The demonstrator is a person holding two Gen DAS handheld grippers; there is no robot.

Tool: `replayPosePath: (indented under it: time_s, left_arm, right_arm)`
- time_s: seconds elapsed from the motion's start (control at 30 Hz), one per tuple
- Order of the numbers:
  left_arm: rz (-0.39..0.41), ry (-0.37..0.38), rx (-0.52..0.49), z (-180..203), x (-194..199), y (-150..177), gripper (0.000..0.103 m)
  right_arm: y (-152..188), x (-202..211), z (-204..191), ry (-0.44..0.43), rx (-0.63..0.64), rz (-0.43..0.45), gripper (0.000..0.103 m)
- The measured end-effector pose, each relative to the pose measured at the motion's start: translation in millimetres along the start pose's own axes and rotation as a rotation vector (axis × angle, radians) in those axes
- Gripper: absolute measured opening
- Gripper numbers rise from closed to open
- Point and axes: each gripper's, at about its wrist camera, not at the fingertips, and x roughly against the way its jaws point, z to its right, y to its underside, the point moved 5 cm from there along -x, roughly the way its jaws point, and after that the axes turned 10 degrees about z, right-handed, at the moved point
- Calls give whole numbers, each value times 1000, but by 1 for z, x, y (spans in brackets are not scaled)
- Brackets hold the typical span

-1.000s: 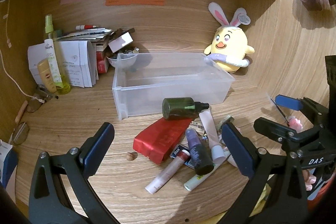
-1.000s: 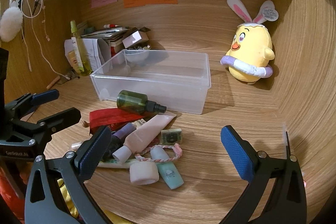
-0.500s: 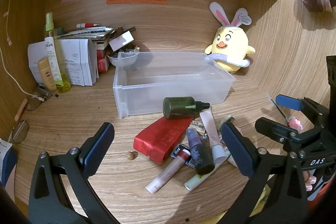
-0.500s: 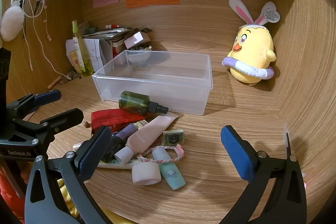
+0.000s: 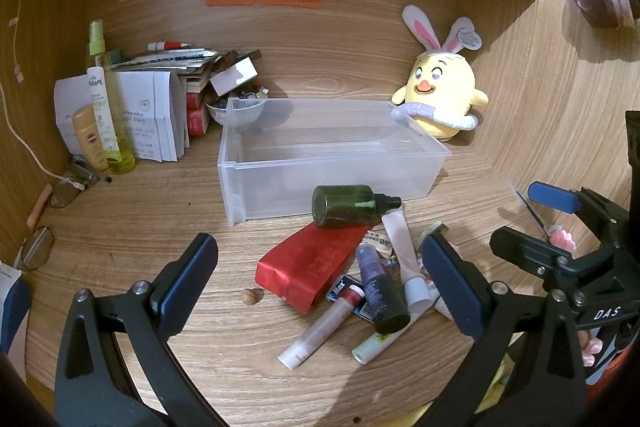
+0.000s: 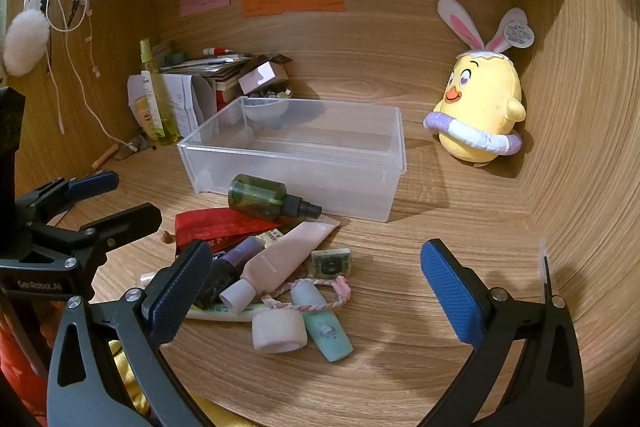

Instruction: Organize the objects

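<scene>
Clear plastic bin (image 5: 332, 163) sits empty on the wooden desk (image 5: 120, 227), a heap of toiletries spilled in front of it.

Dark green spray bottle (image 5: 352, 206) lies on its side against the bin's front wall, ahead of both pairs of fingers. Between the left gripper's (image 5: 320, 291) wide-spread, empty fingers lie a red packet (image 5: 312, 267) and purple bottle (image 5: 380, 291). The right gripper (image 6: 316, 291), equally wide and empty, frames a pink tube (image 6: 280, 259), white cap (image 6: 279, 331) and braided band (image 6: 308, 293). A yellow plush chick (image 6: 478, 119) stands beyond, to the right.

clear bin (image 5: 256, 169): empty, upright | green bottle (image 5: 344, 206): lying against its front | tubes (image 6: 280, 263): heaped before it
</scene>
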Motion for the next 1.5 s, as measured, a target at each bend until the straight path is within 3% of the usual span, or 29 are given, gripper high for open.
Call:
replayPosePath:
  time_s: [0.57, 0.63, 0.7, 0.8, 1.17, 1.5]
  left_arm:
    - [7, 7, 29, -15, -2, 2, 103]
    - [3, -5, 25, -22, -2, 4, 99]
    - [-14, -18, 17, -26, -4, 6, 83]
    - [-53, -29, 24, -35, -12, 13, 82]
    - [-216, 72, 3, -26, -59, 26, 82]
    - [-326, 116, -84, -13, -85, 34, 82]
  right_arm:
    - [4, -9, 12, 20, -3, -16, 103]
    - [4, -10, 18, 35, 0, -16, 103]
    - [5, -13, 24, 43, -5, -21, 103]
    - [8, -20, 33, 34, -25, -39, 102]
    - [28, -58, 40, -27, -83, -157, 87]
    - [41, -82, 30, -76, -82, -234, 59]
